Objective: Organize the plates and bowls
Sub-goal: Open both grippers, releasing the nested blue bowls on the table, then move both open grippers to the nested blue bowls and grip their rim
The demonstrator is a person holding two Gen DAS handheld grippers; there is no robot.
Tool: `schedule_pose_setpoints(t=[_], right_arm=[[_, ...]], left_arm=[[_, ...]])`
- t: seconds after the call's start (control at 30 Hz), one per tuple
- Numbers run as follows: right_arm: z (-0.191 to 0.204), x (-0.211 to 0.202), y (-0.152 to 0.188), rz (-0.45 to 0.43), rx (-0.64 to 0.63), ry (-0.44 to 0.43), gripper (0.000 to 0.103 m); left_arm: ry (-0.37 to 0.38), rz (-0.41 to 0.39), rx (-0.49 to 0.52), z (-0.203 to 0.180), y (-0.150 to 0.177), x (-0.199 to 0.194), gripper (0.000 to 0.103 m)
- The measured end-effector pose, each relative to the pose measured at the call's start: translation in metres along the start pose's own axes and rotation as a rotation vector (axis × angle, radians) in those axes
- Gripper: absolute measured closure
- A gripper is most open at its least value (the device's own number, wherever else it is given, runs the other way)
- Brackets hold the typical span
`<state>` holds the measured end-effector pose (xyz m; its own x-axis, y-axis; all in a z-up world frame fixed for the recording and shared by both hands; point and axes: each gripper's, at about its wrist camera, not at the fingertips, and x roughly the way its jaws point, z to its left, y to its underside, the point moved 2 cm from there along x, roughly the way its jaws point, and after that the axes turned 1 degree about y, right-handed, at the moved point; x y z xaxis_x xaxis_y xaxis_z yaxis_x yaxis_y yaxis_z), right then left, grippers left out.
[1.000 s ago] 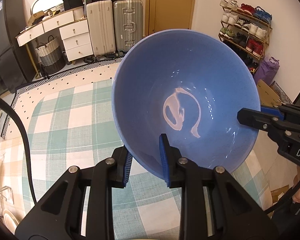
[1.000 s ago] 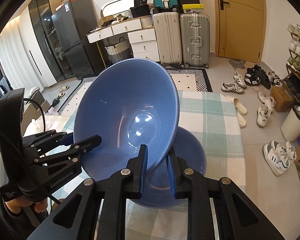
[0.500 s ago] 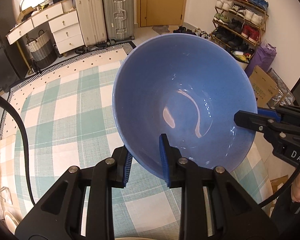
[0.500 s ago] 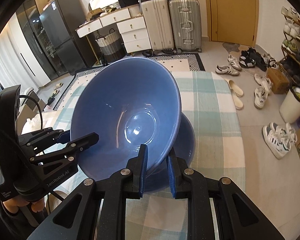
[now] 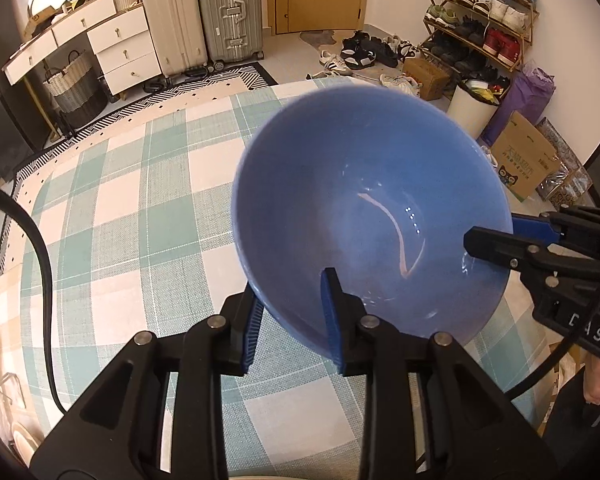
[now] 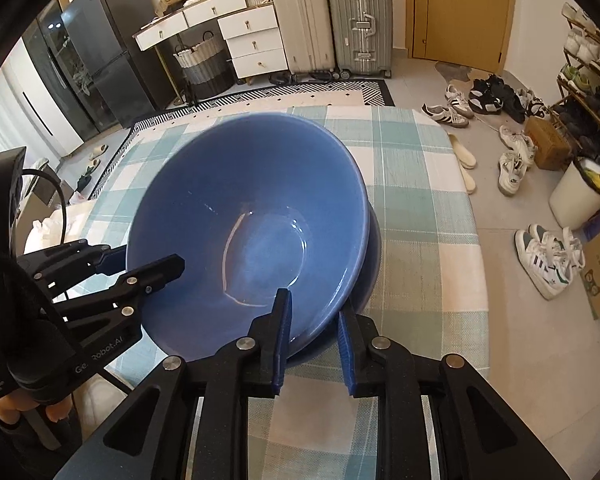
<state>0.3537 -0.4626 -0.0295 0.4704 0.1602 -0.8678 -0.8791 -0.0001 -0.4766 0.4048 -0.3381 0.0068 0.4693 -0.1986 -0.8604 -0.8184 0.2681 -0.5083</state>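
Note:
A large blue bowl [image 5: 364, 208] is held by both grippers over the checked tablecloth [image 5: 132, 216]. My left gripper [image 5: 292, 312] is shut on its near rim. My right gripper [image 6: 312, 336] is shut on the opposite rim; it shows in the left wrist view [image 5: 512, 240] at the right. In the right wrist view the bowl [image 6: 252, 232] sits nested, slightly tilted, in a second blue bowl [image 6: 374, 248] on the table, of which only the right edge shows. The left gripper [image 6: 140, 264] appears at the left there.
The table's right edge [image 6: 472, 240] drops to a floor with shoes [image 6: 548, 256] and a white bin [image 6: 576, 196]. Suitcases [image 6: 332, 20], drawers and a fridge stand beyond the far edge. Pale plates [image 5: 24, 440] show at the lower left.
Both grippers have lowered the held bowl and tipped it from steeply tilted to nearly level, into the second bowl on the table. Both stay shut on its rim.

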Motion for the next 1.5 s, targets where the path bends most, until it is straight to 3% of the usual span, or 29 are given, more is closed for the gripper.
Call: schedule_pose_setpoints(t=[0.1,0.2,0.6,1.07,1.2,1.5], right_arm=[[-0.005,-0.001,0.001,-0.012,0.013,0.018,0.060],[-0.009,-0.004,0.002,-0.024,0.018,0.017,0.055],[-0.010,-0.019,0.008,-0.079,0.027,-0.011,0.023],[-0.016,-0.036,0.024,-0.144,0.054,-0.080,0.019],[-0.021,-0.043,0.030,-0.150,0.063,-0.098,0.019],[-0.033,-0.065,0.038,-0.137,0.052,-0.173,0.018]], left_arm=[[-0.001,0.014,0.002,0.001,0.003,0.005,0.077],[-0.002,0.014,-0.004,0.005,0.004,0.009,0.076],[0.001,-0.011,-0.027,0.026,0.003,-0.001,0.029],[0.012,-0.019,-0.023,0.038,0.020,-0.027,0.020],[-0.019,-0.031,-0.020,0.044,0.029,-0.043,0.003],[-0.077,-0.058,-0.023,0.061,0.046,-0.102,0.002]])
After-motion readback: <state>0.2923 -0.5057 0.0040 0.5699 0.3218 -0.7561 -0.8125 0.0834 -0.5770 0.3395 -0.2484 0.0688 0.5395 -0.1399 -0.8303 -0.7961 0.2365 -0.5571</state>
